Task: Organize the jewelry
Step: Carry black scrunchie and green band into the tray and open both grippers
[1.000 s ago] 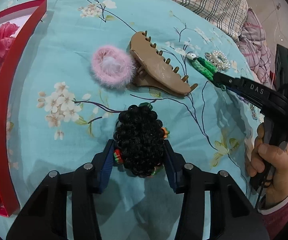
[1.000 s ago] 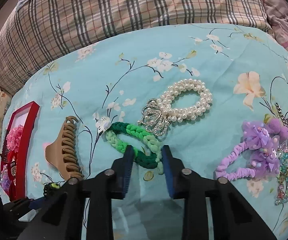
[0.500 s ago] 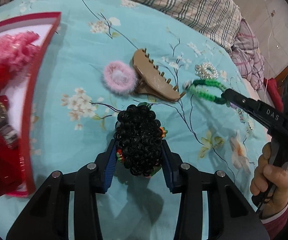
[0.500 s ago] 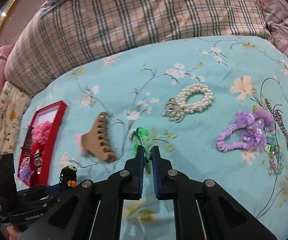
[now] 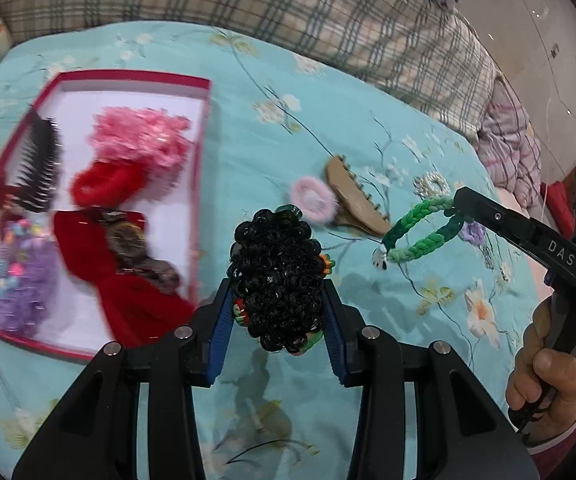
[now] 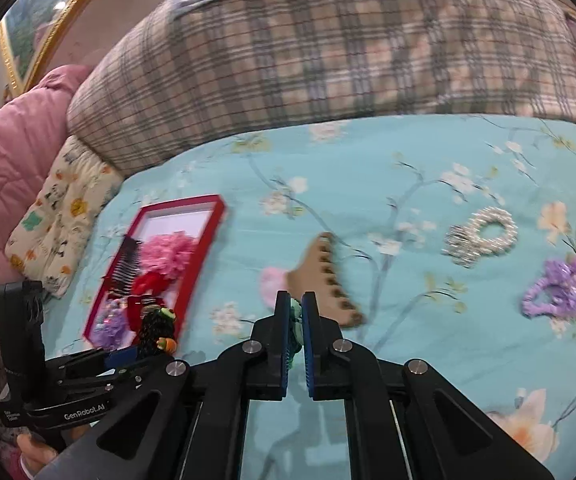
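My left gripper [image 5: 278, 300] is shut on a black curly hair tie [image 5: 278, 276] with small orange and green charms, held above the floral bedspread. In the right wrist view the same left gripper [image 6: 150, 344] carries the black curly hair tie [image 6: 153, 328] near the red tray [image 6: 212, 206]. My right gripper [image 6: 295, 320] is shut on a green braided hair band [image 6: 296, 320]; from the left wrist view the green braided hair band [image 5: 422, 232] hangs as a loop from the right gripper [image 5: 458, 204]. The red tray [image 5: 204, 128] holds a pink flower, a red scrunchie, a comb and purple pieces.
A tan claw clip [image 5: 354, 200] and a pink fluffy tie [image 5: 313, 198] lie mid-bed. A pearl bracelet [image 6: 484, 234], a purple scrunchie [image 6: 556, 290] and a chain lie to the right. A plaid quilt [image 6: 328, 48] borders the far side. A person's hand [image 5: 548, 376] grips the right handle.
Both grippers rose and swung left toward the red tray. The right gripper closed on the green braided band and lifted it off the bedspread. The left kept hold of the black tie.
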Available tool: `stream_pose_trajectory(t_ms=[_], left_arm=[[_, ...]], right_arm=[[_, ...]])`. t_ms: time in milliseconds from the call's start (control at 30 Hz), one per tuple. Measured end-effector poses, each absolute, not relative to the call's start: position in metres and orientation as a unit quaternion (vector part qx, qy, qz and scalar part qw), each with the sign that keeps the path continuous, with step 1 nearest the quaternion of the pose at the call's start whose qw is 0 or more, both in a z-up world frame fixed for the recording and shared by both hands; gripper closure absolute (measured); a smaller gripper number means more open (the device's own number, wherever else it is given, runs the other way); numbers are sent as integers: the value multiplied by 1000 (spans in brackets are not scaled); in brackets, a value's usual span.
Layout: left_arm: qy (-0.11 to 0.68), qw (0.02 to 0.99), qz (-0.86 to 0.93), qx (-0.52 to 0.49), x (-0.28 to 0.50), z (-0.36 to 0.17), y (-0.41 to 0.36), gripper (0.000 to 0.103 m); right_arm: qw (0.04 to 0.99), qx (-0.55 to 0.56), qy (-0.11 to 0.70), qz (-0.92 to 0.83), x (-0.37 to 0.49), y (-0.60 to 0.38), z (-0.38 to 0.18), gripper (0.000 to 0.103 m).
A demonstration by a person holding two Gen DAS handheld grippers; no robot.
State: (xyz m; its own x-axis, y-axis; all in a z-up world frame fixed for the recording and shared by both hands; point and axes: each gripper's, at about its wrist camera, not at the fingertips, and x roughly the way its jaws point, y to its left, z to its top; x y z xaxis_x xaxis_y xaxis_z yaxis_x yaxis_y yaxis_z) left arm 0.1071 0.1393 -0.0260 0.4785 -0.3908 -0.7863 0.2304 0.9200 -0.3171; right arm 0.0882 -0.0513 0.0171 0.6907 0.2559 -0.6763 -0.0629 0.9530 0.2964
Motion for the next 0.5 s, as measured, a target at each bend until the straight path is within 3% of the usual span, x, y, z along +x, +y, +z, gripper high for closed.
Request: stream_pose_trajectory(t_ms=[500], left_arm=[[455,877,-111,-108,106,-12,217,64]], right_arm=[[902,113,376,179,112,46,34,98]])
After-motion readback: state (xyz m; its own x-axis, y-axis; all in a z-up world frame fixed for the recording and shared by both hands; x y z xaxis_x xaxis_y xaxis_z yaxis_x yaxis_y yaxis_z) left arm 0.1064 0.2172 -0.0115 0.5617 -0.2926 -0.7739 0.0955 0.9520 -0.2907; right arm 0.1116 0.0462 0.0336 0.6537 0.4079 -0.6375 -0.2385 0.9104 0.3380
